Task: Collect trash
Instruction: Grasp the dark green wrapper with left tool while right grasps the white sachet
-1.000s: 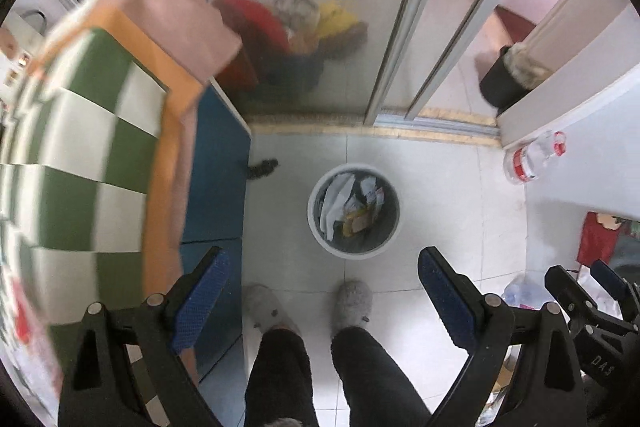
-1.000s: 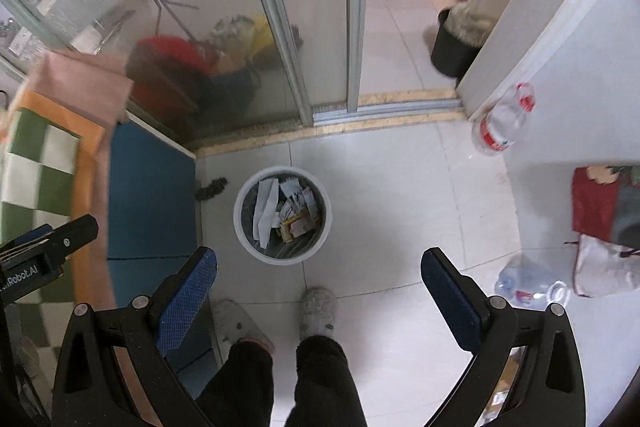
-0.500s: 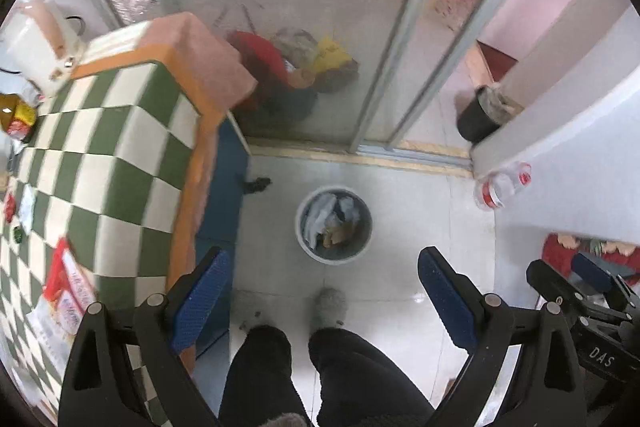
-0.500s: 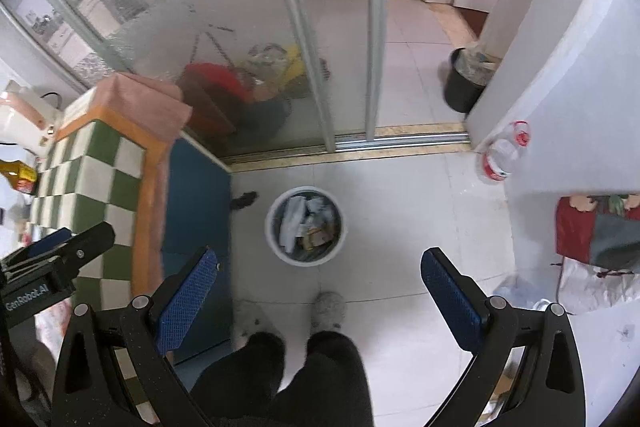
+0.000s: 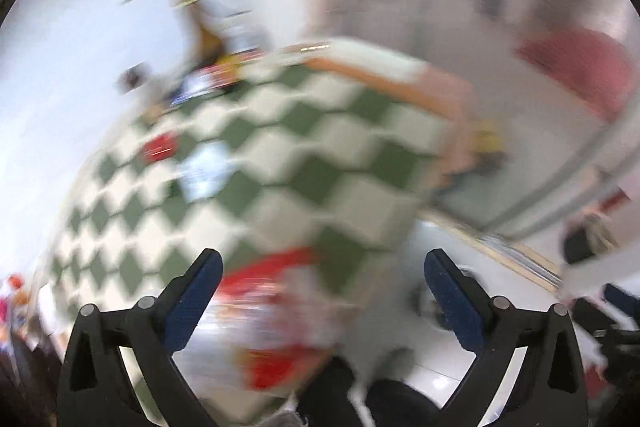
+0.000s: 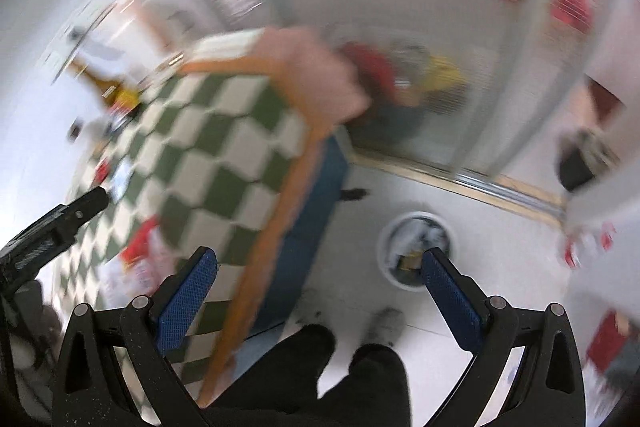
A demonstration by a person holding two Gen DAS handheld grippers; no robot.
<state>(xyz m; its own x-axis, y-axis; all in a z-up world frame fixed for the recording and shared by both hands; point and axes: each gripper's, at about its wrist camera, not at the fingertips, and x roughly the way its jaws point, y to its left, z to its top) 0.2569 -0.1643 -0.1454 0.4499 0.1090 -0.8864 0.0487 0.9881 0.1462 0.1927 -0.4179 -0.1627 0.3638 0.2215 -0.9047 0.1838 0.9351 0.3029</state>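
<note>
Both views are motion-blurred. My left gripper (image 5: 320, 291) is open and empty above the near edge of the green-and-white checkered table (image 5: 280, 163). A red and white wrapper (image 5: 280, 303) lies blurred on the table between its fingers. More small litter, red (image 5: 160, 145) and pale blue (image 5: 204, 171), lies farther back. My right gripper (image 6: 316, 287) is open and empty above the table's orange-edged corner. The white trash bin (image 6: 416, 247) with paper in it stands on the floor by its right finger. The left gripper (image 6: 52, 223) shows at the left of the right wrist view.
A brown bottle (image 5: 204, 31) and other items stand at the table's far side. A glass sliding door (image 6: 440, 67) runs behind the table and bin. The person's dark legs (image 6: 340, 379) and slippers are on the white tiled floor. A black bin (image 6: 576, 163) is at right.
Both grippers have swung up and left from the floor bin toward the checkered table. The bin has left the middle of the left view. Both stay open.
</note>
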